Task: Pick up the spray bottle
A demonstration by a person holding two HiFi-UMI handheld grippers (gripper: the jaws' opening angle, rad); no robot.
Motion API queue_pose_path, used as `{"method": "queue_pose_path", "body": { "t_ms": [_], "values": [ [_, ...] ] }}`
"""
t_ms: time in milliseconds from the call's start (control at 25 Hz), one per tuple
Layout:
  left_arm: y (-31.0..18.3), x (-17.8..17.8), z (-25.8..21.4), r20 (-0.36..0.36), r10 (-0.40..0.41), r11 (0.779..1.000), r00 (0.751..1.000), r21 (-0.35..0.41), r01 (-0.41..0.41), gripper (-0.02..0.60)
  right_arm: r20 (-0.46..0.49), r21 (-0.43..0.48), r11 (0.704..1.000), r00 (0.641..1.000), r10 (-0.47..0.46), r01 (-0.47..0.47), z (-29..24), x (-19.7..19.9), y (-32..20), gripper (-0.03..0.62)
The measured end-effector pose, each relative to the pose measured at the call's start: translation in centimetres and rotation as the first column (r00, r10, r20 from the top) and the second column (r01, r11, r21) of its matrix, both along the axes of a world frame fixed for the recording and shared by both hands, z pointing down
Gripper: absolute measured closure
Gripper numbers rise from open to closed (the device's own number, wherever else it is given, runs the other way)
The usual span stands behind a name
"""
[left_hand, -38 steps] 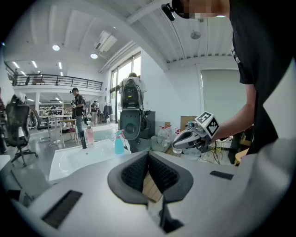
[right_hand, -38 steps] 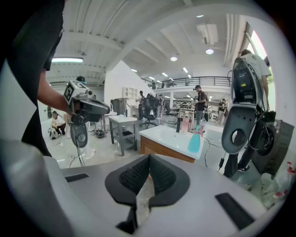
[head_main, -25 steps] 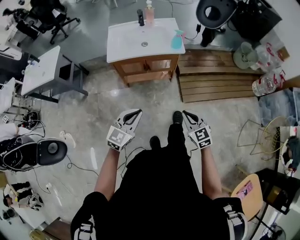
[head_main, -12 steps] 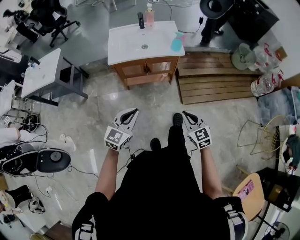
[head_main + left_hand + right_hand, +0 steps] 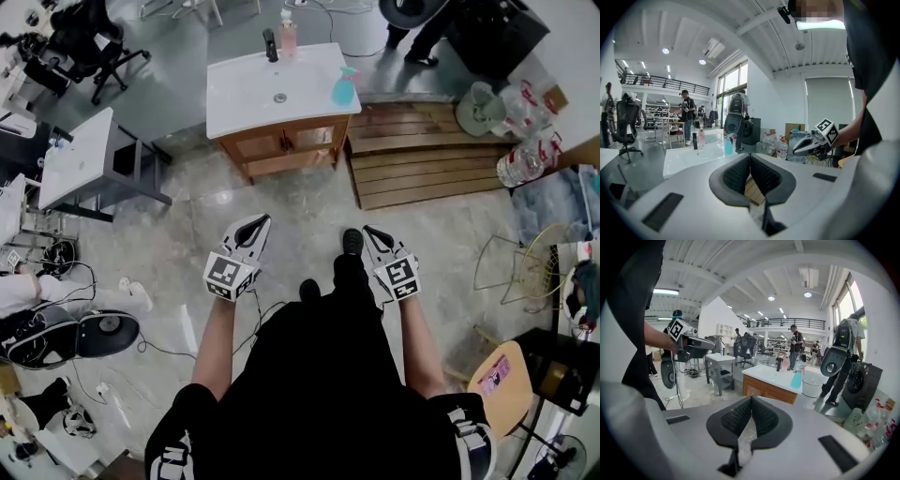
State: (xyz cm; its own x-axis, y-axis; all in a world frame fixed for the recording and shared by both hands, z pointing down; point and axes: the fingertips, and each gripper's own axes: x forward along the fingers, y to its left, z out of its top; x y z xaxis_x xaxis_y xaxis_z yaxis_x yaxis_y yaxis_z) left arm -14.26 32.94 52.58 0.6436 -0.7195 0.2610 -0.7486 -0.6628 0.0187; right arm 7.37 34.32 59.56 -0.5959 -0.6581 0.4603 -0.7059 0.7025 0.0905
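The teal spray bottle [image 5: 344, 86] stands upright on the right end of the white sink counter [image 5: 253, 94], far ahead of both grippers. It shows small in the left gripper view, spray bottle [image 5: 728, 146], and in the right gripper view, spray bottle [image 5: 796, 378]. My left gripper [image 5: 258, 223] hangs over the stone floor, shut and empty, its pads meeting at left gripper [image 5: 750, 157]. My right gripper [image 5: 368, 231] is held level with it at the right, also shut on nothing, as right gripper [image 5: 751, 399] shows. The two are about a body's width apart.
A pink soap bottle [image 5: 287, 37] and a dark tap [image 5: 271, 44] stand at the sink's back. A wooden pallet platform [image 5: 422, 155] lies right of the sink, with water jugs [image 5: 525, 159] beyond. A grey table [image 5: 80, 155] stands left, a round stool [image 5: 497, 389] near right. Cables cross the floor.
The left gripper has drifted a little to the left in the head view. The sink has slid slightly left and nearer. Both grippers stay shut.
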Motion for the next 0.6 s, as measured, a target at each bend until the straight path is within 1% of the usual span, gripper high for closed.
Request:
{"method": "queue_pose_path", "body": {
  "t_ms": [120, 280, 600],
  "values": [
    [-1.0, 0.3, 0.0, -0.003, -0.002, 1.0, 1.0, 0.003, 0.002, 0.558, -0.016, 0.0, 1.0, 1.0, -0.001, 0.001, 0.3, 0.1, -0.6, 0.577],
    [-2.3, 0.3, 0.1, -0.005, -0.006, 1.0, 1.0, 0.0, 0.006, 0.558, -0.013, 0.0, 1.0, 1.0, 0.001, -0.001, 0.4, 0.1, -1.8, 0.577],
    [-5.4, 0.5, 0.2, 0.015, -0.028, 1.0, 1.0, -0.008, 0.028, 0.558, -0.018, 0.0, 1.0, 1.0, -0.022, 0.022, 0.6, 0.4, -5.7, 0.577]
  ]
}}
